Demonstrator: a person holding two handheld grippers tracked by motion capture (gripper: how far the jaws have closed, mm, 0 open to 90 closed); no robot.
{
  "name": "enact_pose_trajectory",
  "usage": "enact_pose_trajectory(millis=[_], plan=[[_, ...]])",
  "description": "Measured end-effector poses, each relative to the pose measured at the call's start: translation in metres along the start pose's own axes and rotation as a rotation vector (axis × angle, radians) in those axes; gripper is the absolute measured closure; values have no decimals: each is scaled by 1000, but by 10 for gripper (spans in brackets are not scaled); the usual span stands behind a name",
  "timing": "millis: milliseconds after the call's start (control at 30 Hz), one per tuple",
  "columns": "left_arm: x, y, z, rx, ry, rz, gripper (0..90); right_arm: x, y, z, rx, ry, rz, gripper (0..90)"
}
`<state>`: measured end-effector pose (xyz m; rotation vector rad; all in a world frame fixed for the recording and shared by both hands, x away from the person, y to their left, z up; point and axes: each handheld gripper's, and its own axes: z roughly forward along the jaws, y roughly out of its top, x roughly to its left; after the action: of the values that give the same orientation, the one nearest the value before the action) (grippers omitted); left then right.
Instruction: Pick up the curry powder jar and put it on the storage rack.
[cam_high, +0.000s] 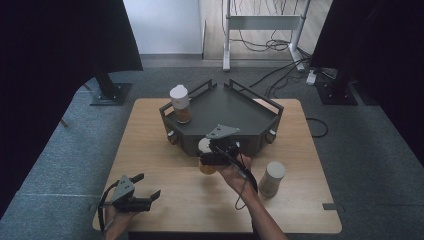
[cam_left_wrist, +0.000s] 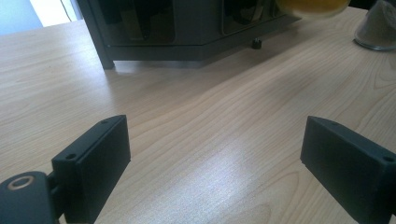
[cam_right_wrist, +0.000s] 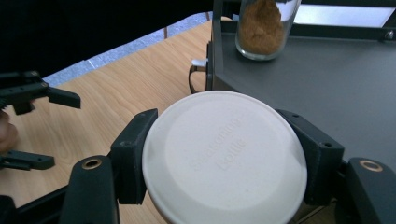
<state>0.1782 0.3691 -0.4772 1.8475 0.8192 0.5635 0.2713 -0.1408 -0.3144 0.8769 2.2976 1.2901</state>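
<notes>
My right gripper (cam_high: 209, 154) is shut on a spice jar (cam_high: 205, 167) with a white lid (cam_right_wrist: 224, 156) and yellow contents, held above the table at the front wall of a dark grey tray (cam_high: 227, 107). The jar's yellow bottom (cam_left_wrist: 313, 5) hangs clear of the wood in the left gripper view. A second jar (cam_high: 180, 104) with a white lid and brown powder (cam_right_wrist: 264, 28) stands upright in the tray's left corner. A third jar (cam_high: 272, 178) with pale contents stands on the table to the right. My left gripper (cam_high: 150, 185) stands open over the table's front left, nothing between its jaws.
The wooden table (cam_high: 165, 165) is bare between the two grippers. The tray has raised rails and small knobs (cam_left_wrist: 255, 44) on its front wall. Beyond the table lie grey carpet, stand bases and cables (cam_high: 280, 75).
</notes>
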Motion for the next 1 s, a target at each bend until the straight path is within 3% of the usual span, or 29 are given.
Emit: enact_pose_trajectory(millis=[600,1000], plan=[[0,0,2,3,-5,0,82,-21,35,-30,-35,10,-8,333],[1,0,1,2,-6,-1,82,-38,55,-36,-56,-19,15,332]])
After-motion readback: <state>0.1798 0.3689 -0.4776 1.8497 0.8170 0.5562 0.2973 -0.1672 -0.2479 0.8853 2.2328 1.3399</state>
